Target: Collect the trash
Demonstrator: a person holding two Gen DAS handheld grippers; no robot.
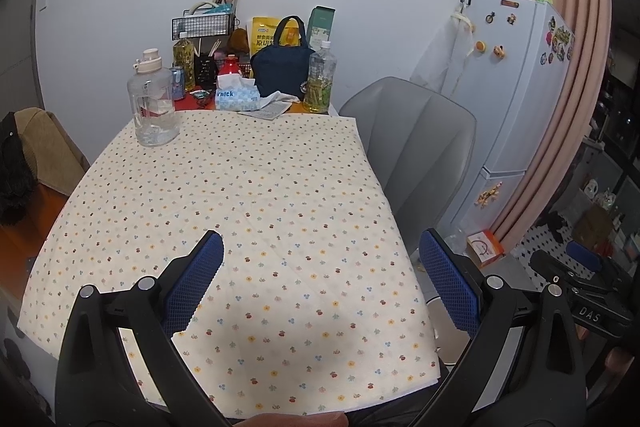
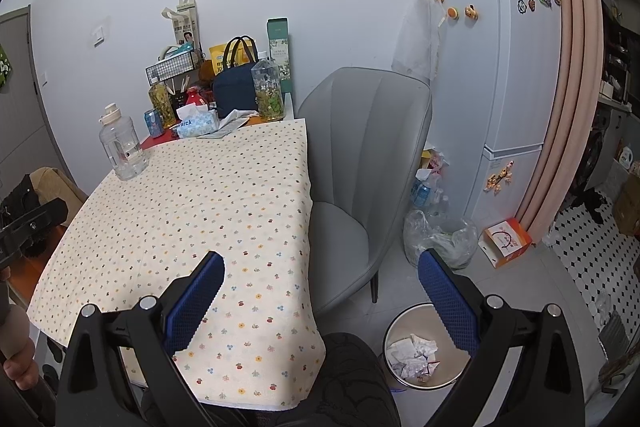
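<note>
Both fisheye views look forward along their own blue-padded fingers from the near edge of the table, raised a little and tilted down over the flower-print tablecloth (image 1: 240,187) toward the white wall. The left wrist view sits nearly square to the table, so the cloth fills its middle and the right gripper (image 1: 584,267) shows at its right edge. The right wrist view sits further right and angles that way — it takes in the floor, the waste bin (image 2: 424,347) close below and the left gripper (image 2: 28,223) at its left edge. Both share the cloth, the clear water jug (image 1: 154,99), the grey chair (image 1: 412,143) and the fridge (image 1: 516,75) — none close to either lens.
</note>
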